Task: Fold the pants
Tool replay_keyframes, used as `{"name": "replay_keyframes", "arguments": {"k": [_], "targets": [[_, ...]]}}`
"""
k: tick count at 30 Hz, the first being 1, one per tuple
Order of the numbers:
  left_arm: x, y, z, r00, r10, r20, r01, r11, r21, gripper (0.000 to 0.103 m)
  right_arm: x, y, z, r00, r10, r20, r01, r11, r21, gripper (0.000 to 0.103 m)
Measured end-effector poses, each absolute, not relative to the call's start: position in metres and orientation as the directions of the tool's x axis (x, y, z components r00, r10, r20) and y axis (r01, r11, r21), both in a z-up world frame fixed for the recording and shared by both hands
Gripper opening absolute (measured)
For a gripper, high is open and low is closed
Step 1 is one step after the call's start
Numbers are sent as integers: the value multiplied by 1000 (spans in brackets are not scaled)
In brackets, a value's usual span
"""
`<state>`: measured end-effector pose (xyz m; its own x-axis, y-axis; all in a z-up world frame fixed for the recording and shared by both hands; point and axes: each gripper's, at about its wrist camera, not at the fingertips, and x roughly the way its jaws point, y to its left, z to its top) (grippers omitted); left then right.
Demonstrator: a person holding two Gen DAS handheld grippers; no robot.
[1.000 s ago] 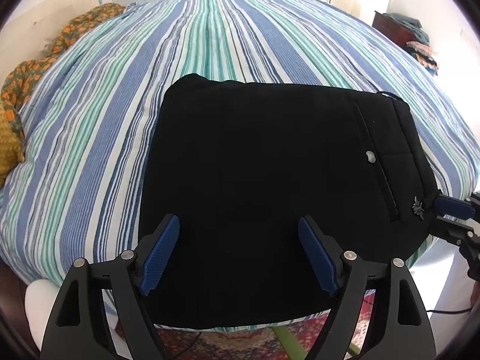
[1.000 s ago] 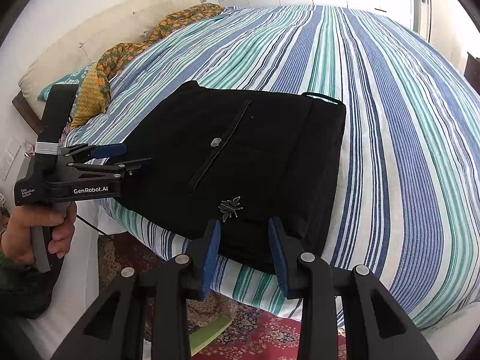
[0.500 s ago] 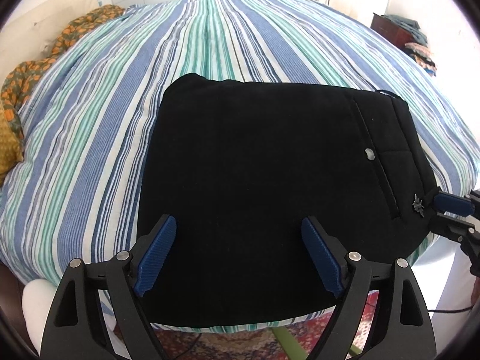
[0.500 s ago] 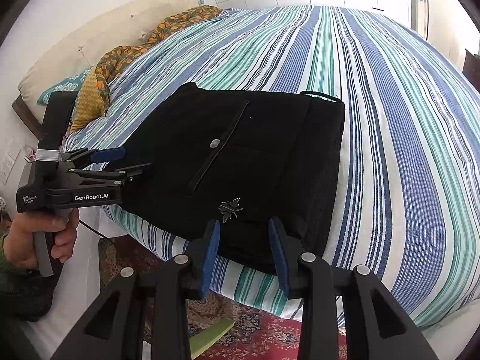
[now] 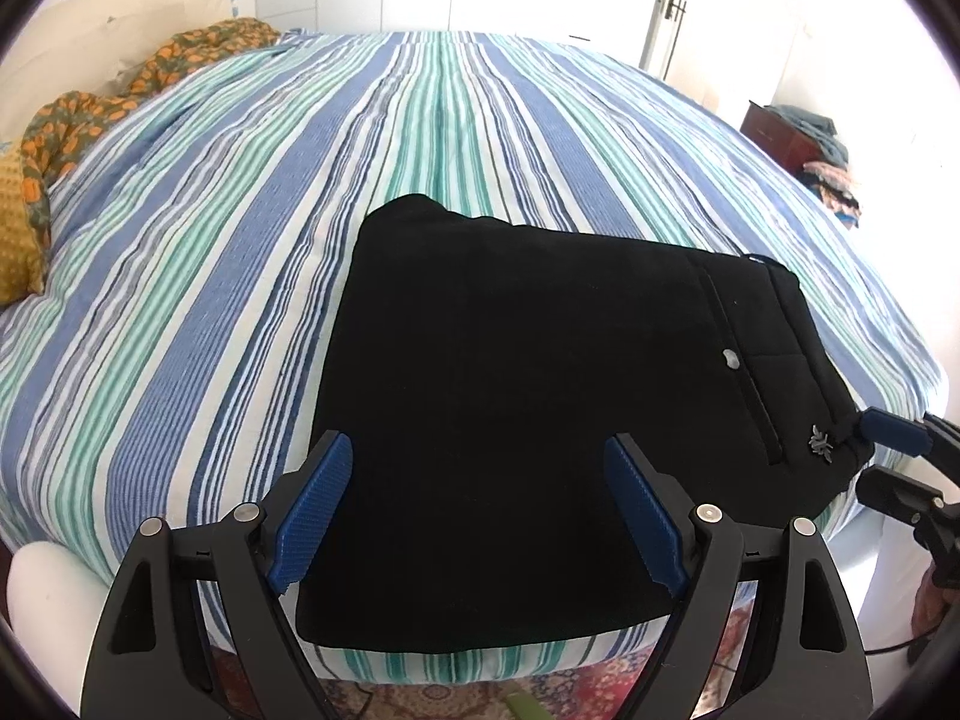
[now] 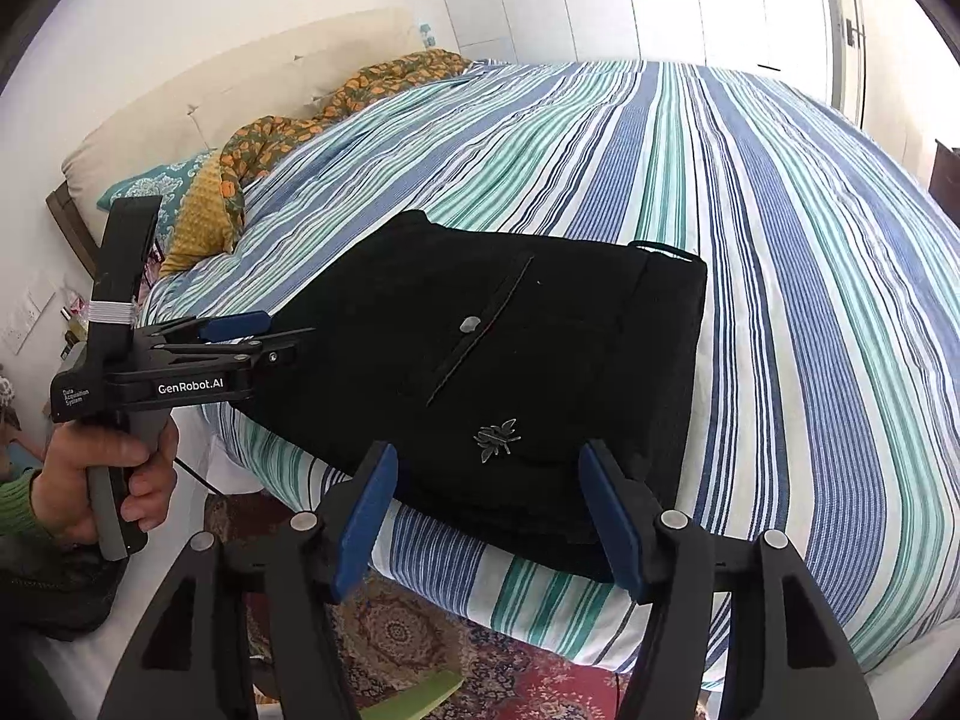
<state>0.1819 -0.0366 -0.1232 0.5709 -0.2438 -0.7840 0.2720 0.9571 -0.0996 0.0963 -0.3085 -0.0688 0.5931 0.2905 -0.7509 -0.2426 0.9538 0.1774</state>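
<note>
pants (image 5: pixel 528 420) seen folded square, centre frame, on bed (image 5: pixel 240 240) | left tongs (image 5: pixel 480 516) held wide, empty | right tongs (image 6: pixel 486 516) opening, nothing gripped | little judged left

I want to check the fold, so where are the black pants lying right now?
The black pants lie folded on the striped bedspread near the bed's front edge, just ahead of both grippers in each wrist view.

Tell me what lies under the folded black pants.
The black pants rest on the striped bedcover, near the bed's edge. The cover shows all around them; the part directly beneath is hidden, so anything between the cloth layers cannot be seen.
</note>
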Motion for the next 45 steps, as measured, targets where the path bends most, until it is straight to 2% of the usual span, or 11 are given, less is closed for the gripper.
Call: {"name": "replay_keyframes", "arguments": {"k": [12,24,45], "targets": [[182,-33,-119,606,-232,-761,250,964,-95,87,95,-337,-59,666,287,-689,-151,956,252,66],[181,-36,-124,591,-223,-775,254,964,-84,87,102,-372,-67,666,256,-701,3,938,346,67],[180,-38,-126,588,-209,-781,256,964,-66,87,106,-382,-77,643,247,-725,63,926,371,67]]}}
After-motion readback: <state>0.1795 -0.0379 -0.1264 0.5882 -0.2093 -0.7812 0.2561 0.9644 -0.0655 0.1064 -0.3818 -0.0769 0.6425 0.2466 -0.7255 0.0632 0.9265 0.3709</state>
